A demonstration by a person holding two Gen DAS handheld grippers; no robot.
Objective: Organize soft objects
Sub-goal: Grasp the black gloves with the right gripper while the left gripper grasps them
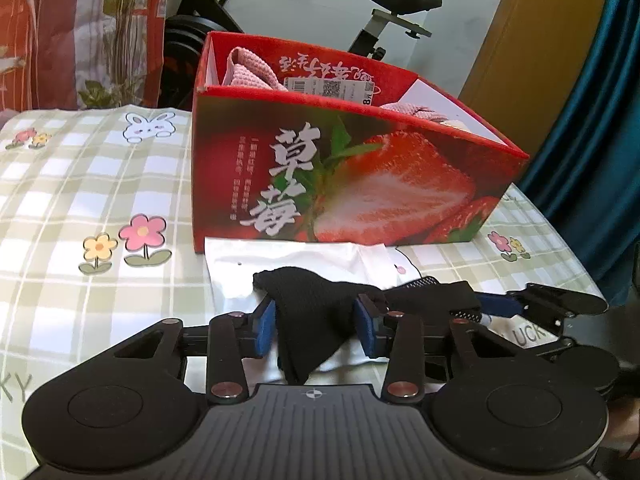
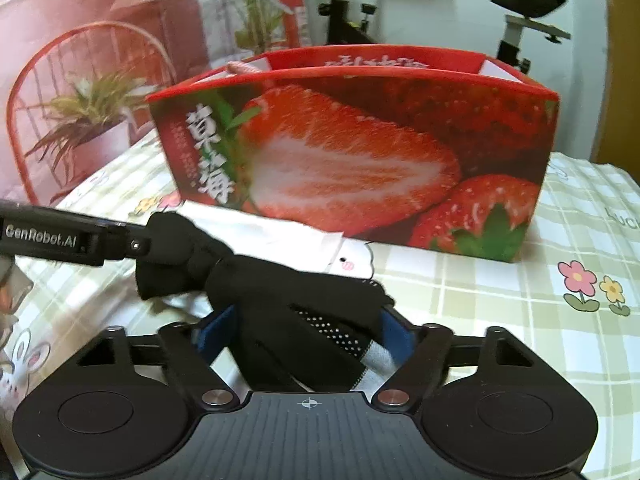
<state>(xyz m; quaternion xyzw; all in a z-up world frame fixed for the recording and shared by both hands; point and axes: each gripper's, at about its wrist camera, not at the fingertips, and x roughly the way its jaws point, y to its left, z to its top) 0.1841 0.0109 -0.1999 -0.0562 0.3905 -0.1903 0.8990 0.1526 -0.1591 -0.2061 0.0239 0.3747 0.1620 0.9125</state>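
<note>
A black cloth piece (image 1: pixel 316 300) with a white-dotted patch (image 2: pixel 332 330) lies stretched over a white fabric item (image 1: pixel 296 258) on the checked bedspread, just in front of the red strawberry box (image 1: pixel 340 168). My left gripper (image 1: pixel 316 320) is shut on one bunched end of it, with both blue pads against the cloth. In the right wrist view, that gripper (image 2: pixel 144 244) comes in from the left edge. My right gripper (image 2: pixel 308 332) stands open around the dotted end, its pads close on either side. A pink knit item (image 1: pixel 248 72) with a paper tag sits inside the box.
The checked bedspread (image 1: pixel 80 184) with flower and rabbit prints stretches left and right of the box (image 2: pixel 360 152). An exercise bike (image 1: pixel 400 4) stands behind the bed. A teal curtain (image 1: pixel 592 120) hangs on the right, and a printed red backdrop (image 2: pixel 80 100) on the left.
</note>
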